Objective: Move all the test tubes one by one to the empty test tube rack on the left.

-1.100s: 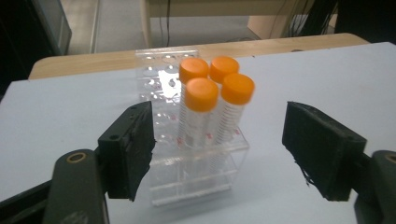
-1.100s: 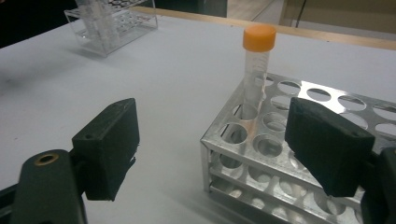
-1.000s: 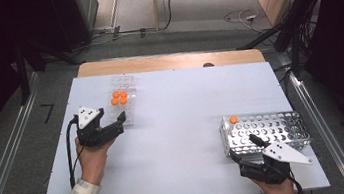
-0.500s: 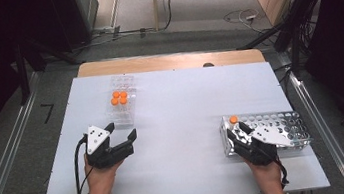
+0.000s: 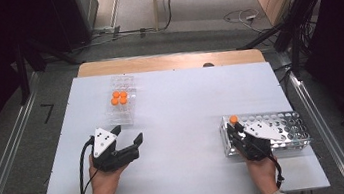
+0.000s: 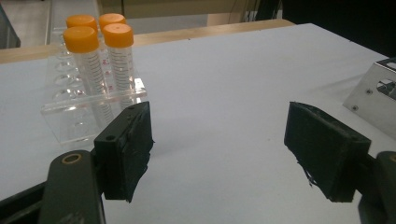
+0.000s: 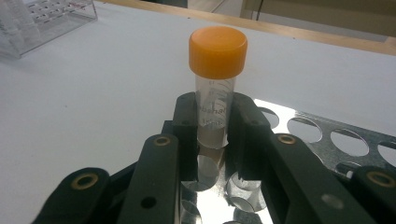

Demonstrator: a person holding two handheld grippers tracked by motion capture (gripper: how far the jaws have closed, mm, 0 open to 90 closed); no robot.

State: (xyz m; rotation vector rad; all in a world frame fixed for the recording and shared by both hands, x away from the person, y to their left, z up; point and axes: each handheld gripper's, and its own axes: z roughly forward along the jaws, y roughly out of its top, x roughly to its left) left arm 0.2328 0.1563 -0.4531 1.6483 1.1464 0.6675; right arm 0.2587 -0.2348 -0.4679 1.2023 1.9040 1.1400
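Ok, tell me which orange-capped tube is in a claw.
The lone tube standing in the metal rack, clamped by the right claw; the other four sit in the clear rack.

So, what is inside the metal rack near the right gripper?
One orange-capped tube stands in a corner hole of the metal rack, and the right gripper is shut on it. The other visible holes look empty; the gripper covers some.

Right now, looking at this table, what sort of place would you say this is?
Probably a lab bench set up for recording handling work. Orange-capped sample tubes stand in a clear plastic rack, a perforated metal rack holds another tube, and a white table sits among cables and dark equipment.
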